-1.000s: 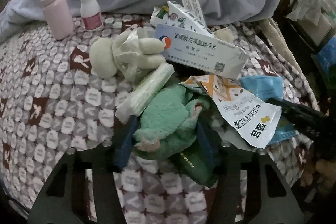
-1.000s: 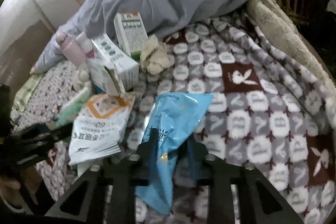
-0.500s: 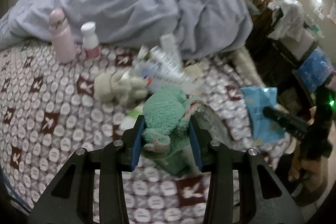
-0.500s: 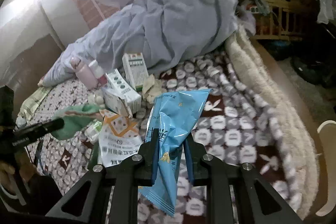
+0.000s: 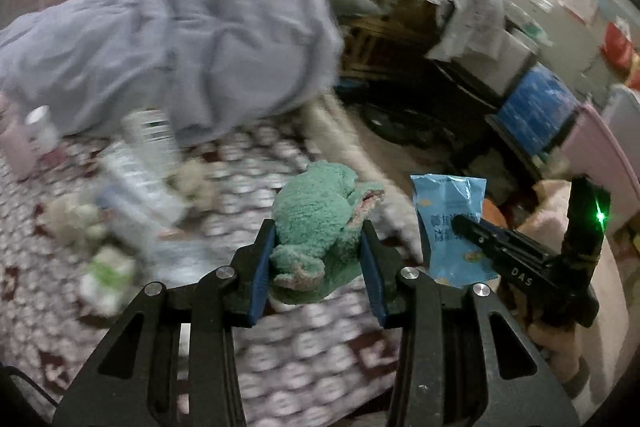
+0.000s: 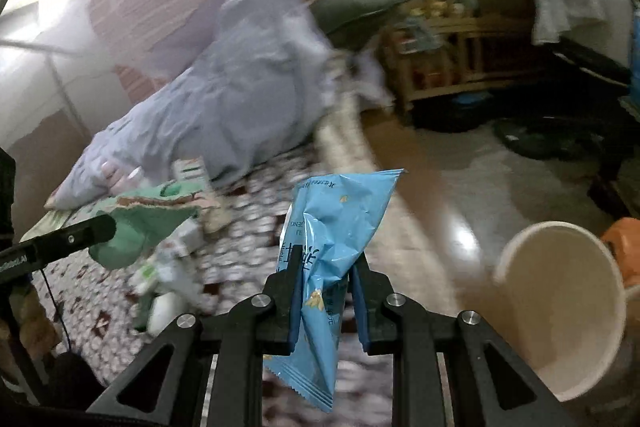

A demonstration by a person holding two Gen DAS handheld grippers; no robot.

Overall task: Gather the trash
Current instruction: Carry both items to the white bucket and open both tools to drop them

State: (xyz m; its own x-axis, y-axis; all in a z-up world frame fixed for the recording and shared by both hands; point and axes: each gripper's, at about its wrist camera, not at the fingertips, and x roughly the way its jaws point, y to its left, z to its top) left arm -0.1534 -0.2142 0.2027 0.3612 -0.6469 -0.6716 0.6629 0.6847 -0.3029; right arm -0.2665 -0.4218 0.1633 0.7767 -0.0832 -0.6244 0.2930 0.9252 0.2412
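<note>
The left hand-held gripper is clamped on a fuzzy green cloth bundle, its blue pads pressing the bundle from both sides; the jaws were closing on it within the last second. The bundle is lifted clear above the bed with the brown-and-white patterned blanket.

The right hand-held gripper is closed tight on a light blue crinkled plastic snack wrapper, pinched at mid-length, the upper end standing above the fingers and the lower end hanging below them. In the left wrist view the same wrapper is just to the right of the green bundle, held beyond the bed's edge.

Landmark: the bed. A rumpled grey-lavender duvet lies heaped at its far side. Remaining litter sits on the blanket to the left of the green bundle: a white printed cardboard box and pale crumpled items, blurred beyond further identification. A round cream-coloured plastic bin stands on the floor off the bed's right side, its mouth facing the right wrist camera. Wooden shelving stands past the bed's far corner.
</note>
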